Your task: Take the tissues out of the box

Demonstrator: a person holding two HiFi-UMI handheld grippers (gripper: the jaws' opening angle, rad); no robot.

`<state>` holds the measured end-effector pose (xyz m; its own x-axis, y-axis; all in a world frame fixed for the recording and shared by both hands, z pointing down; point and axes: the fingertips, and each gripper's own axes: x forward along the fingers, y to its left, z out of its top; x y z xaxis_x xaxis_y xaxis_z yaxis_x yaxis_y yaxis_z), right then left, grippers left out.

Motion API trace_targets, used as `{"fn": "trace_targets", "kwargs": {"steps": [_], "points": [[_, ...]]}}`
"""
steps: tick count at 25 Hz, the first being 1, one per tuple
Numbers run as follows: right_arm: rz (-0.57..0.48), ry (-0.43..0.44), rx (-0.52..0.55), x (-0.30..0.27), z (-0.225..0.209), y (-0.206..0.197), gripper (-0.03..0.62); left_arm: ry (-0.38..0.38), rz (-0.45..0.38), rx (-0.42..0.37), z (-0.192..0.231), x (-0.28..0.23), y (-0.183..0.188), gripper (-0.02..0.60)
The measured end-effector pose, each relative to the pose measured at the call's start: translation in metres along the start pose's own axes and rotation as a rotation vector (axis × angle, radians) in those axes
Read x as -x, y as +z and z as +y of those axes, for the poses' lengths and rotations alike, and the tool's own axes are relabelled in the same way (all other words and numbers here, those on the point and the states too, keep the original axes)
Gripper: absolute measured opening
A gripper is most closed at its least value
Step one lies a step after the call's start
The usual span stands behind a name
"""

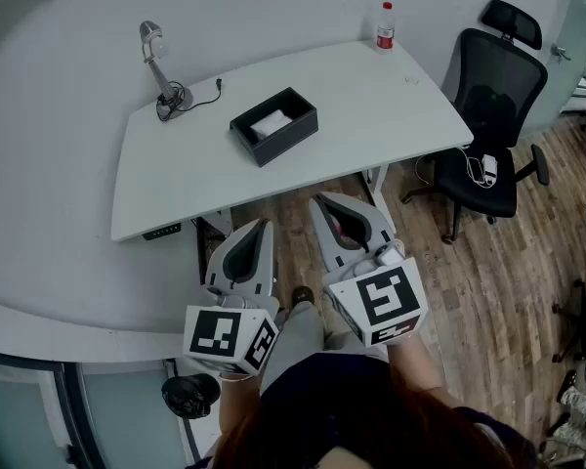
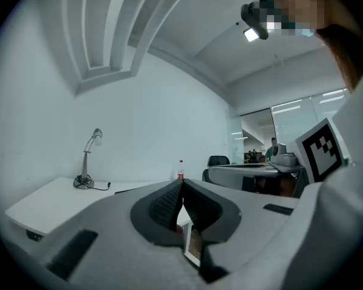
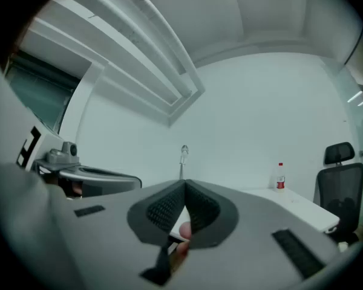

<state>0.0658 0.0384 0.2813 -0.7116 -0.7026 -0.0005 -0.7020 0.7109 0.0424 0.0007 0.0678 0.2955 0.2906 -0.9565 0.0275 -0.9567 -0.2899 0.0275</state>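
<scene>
The grey left gripper [image 1: 263, 226] and right gripper [image 1: 324, 202] — both jaws pressed together, empty — hover level, well apart from the black rectangular box [image 1: 287, 141] of white tissues [image 1: 272, 123] mid-way on the white counter [image 1: 376, 106]

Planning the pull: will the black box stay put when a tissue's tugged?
Probably not: the black box looks open-topped and light, so it may lift or slide on the smooth desk. The tissues look soft, likely floppy.
</scene>
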Motion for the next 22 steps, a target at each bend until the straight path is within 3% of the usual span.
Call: {"fn": "trace_targets", "kwargs": {"steps": [9,22], "points": [[-0.003,0.009,-0.016,-0.032,-0.015,0.003,0.017,0.001,0.005,0.0,0.025,-0.031,0.005,0.021],[0.079,0.024,-0.008,-0.097,-0.036,-0.011,0.018,-0.013,0.021,0.017,0.067,-0.081,0.003,0.021]]}}
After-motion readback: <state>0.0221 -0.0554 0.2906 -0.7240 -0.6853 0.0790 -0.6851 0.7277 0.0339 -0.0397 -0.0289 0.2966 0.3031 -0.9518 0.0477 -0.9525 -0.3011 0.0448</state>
